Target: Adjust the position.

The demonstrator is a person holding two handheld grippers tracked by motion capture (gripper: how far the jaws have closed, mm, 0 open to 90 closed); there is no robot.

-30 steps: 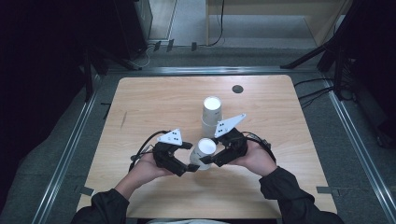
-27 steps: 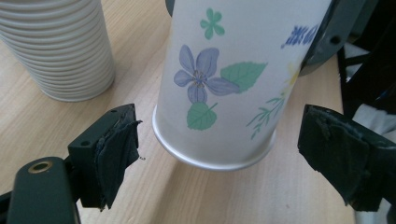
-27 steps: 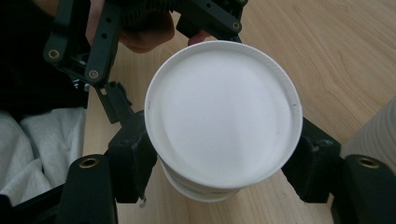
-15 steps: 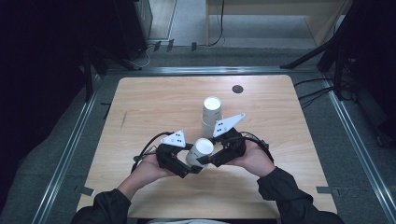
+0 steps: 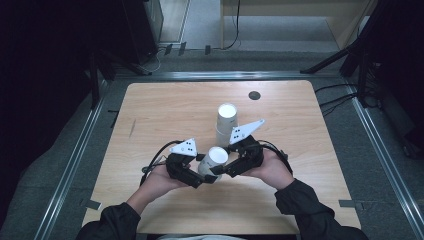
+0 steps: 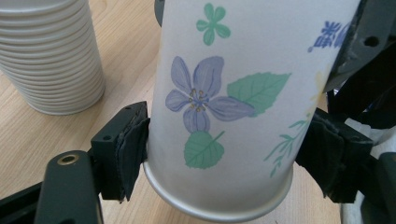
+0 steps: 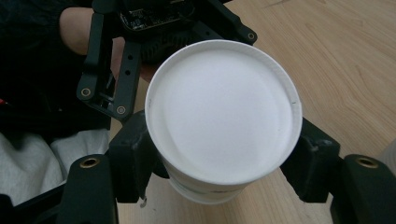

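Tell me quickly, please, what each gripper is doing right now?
Left gripper: closed on the inverted white flower-printed paper cup, near its rim.
Right gripper: closed on the same cup, near its base.

Near the front of the wooden counter (image 5: pixel 165 110), the left gripper (image 5: pixel 196 175) and right gripper (image 5: pixel 226 167) meet around a white paper cup (image 5: pixel 214 161), bottom upward; a white cup stack (image 5: pixel 226 123) stands just behind; a dark disc (image 5: pixel 254 95) lies near the far edge.
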